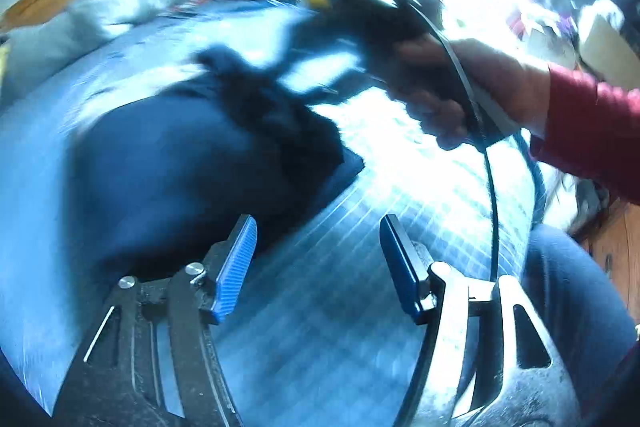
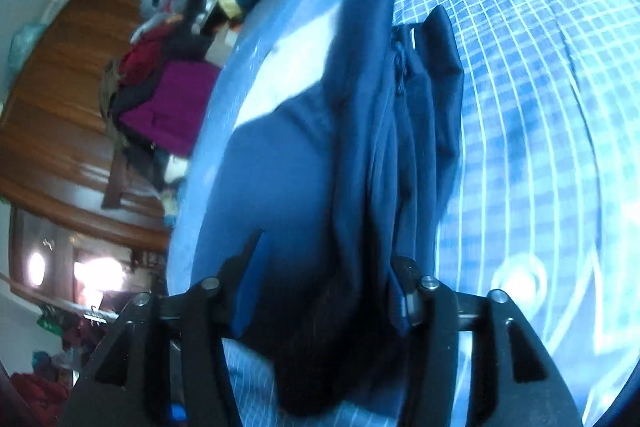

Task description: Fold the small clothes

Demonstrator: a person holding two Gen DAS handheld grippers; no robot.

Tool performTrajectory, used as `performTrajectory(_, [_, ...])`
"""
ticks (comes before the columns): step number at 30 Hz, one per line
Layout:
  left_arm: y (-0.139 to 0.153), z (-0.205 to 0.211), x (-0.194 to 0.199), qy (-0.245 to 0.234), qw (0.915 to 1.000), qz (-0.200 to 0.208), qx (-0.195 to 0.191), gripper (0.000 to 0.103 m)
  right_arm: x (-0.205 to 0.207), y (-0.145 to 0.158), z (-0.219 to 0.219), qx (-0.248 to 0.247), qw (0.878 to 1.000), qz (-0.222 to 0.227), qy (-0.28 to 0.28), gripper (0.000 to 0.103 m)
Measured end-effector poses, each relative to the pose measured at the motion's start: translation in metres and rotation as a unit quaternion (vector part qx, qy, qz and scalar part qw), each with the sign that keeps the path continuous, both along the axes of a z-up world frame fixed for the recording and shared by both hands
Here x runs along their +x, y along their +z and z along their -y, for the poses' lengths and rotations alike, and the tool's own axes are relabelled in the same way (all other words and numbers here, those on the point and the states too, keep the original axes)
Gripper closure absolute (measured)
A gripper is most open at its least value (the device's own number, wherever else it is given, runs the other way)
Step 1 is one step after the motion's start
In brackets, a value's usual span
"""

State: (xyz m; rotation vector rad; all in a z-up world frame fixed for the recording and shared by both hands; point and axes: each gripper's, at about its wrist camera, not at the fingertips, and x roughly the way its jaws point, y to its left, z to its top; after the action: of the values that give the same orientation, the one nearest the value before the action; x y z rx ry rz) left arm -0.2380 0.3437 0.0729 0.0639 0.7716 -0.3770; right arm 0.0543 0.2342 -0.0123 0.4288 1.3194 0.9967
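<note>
The right tongs [image 2: 320,291] are clamped on a bunched end of the navy garment [image 2: 360,147], whose long axis runs straight away from them across the checked bed [image 2: 540,147], while the left tongs [image 1: 316,267] stand apart, empty, beside its near edge.

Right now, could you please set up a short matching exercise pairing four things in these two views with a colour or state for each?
Things:
1. left tool
2. right tool
3. bedsheet
4. sleeve on the person's arm

Colours or states:
a. red
b. light blue with a white grid
c. fingers spread wide, nothing between them
d. dark navy garment bunched between its fingers

Pairs: 1-c, 2-d, 3-b, 4-a
</note>
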Motion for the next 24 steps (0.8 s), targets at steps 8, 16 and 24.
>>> performTrajectory(8, [-0.012, -0.081, -0.032, 0.182, 0.9832, 0.007, 0.019, 0.04, -0.062, 0.004, 0.006, -0.038, 0.999, 0.017, 0.034, 0.031])
performTrajectory(16, [-0.044, -0.077, 0.028, 0.16, 0.9828, -0.017, 0.09, 0.039, -0.078, -0.003, 0.017, -0.028, 0.999, 0.03, -0.017, 0.029])
performTrajectory(24, [0.002, -0.103, 0.007, 0.192, 0.9645, 0.078, 0.163, 0.061, -0.069, -0.002, 0.046, 0.032, 0.998, 0.023, -0.057, 0.098])
